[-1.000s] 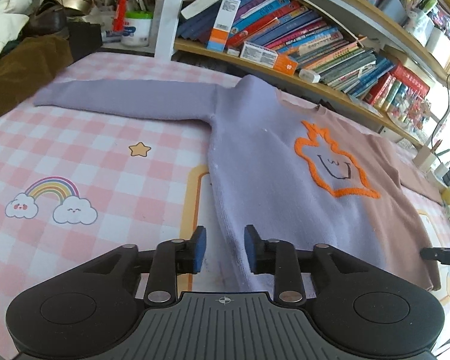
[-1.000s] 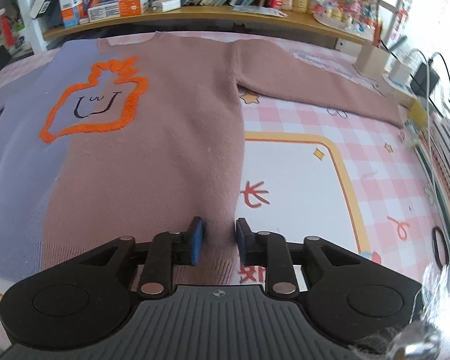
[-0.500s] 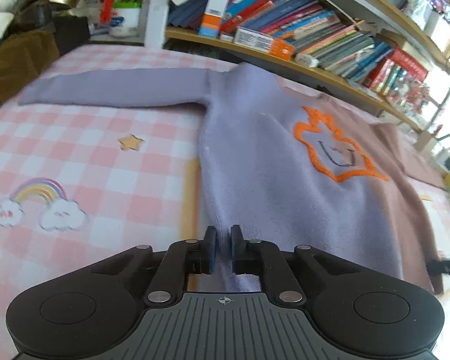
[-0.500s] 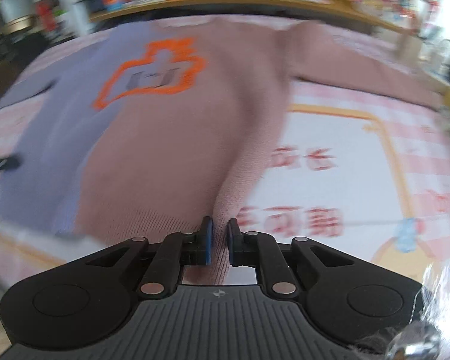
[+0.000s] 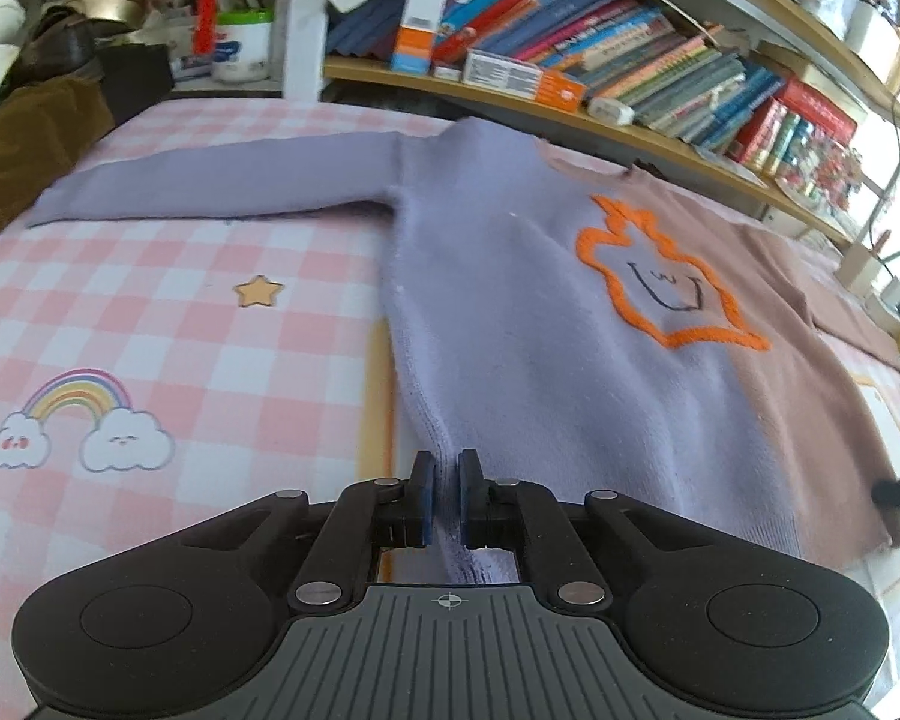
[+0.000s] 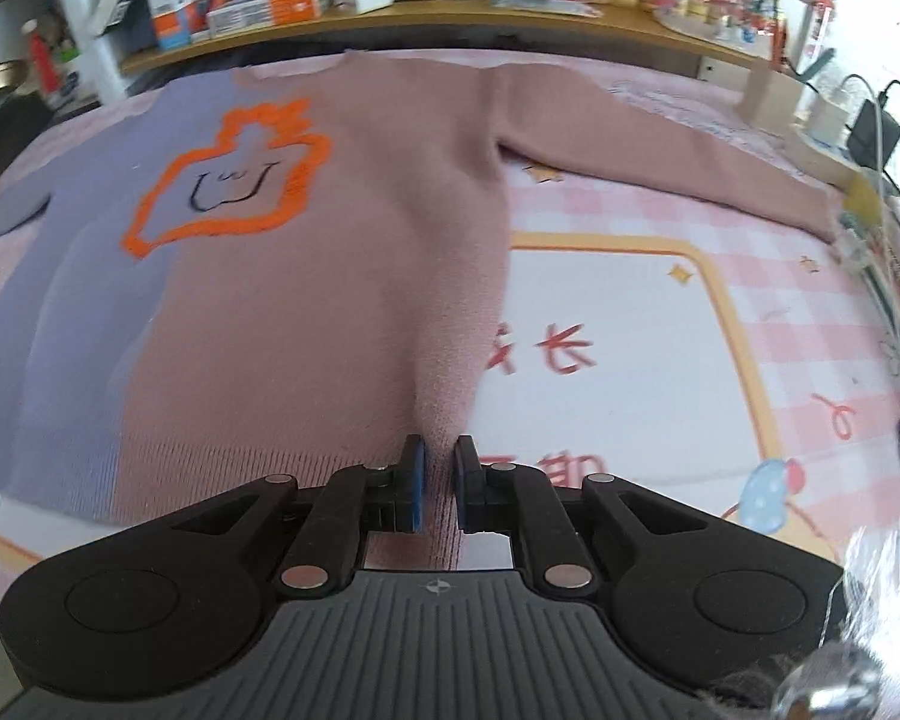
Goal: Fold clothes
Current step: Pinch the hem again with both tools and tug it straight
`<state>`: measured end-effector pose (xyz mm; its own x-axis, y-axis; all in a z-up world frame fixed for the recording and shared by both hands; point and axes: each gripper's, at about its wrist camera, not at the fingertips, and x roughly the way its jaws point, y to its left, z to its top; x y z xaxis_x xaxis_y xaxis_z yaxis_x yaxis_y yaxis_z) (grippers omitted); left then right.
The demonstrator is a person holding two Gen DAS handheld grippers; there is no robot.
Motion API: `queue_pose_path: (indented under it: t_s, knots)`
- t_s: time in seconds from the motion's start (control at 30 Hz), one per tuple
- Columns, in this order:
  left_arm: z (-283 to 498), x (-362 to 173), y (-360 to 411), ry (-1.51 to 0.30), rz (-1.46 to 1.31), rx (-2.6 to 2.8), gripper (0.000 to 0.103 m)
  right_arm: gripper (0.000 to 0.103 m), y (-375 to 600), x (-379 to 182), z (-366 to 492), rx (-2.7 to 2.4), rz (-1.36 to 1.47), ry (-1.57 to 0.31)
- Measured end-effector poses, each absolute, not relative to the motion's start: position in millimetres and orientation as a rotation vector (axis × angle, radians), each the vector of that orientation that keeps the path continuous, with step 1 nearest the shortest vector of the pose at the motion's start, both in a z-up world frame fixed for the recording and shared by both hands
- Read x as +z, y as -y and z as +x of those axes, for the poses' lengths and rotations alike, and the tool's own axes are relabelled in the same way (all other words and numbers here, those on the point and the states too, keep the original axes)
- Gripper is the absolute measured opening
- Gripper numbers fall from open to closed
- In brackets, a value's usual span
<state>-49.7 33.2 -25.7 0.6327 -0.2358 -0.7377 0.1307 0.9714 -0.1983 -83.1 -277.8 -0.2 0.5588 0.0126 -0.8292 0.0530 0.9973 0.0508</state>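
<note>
left hand-held gripper (image 5: pixel 441 495): pinched tight on the lilac hem corner of the two-tone lilac and dusty-pink knit sweater (image 5: pixel 570 324)
right hand-held gripper (image 6: pixel 438 489): clamped on the pink hem corner, fabric bunched up between the pads
sweater: spread flat, sleeves out, on the pink checkered surface (image 5: pixel 150 312)
behind: wooden bookshelf (image 5: pixel 570 102) full of books

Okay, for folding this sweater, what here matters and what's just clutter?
Part of the job:
- two-tone sweater, flat on the checked mat
- left gripper, shut on its lilac hem corner
- right gripper, shut on its pink hem corner

Just lying about:
- books on the shelf
- red bottle
- charger cables
</note>
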Motion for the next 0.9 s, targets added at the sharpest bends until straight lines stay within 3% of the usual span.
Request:
queue_pose_path:
  t_s: [0.9]
  knots:
    - [-36.7, -27.9, -19.6, -0.868, -0.115, -0.170, 0.005, 0.009, 291.4, -1.2, -84.6, -0.037, 0.096, -0.969]
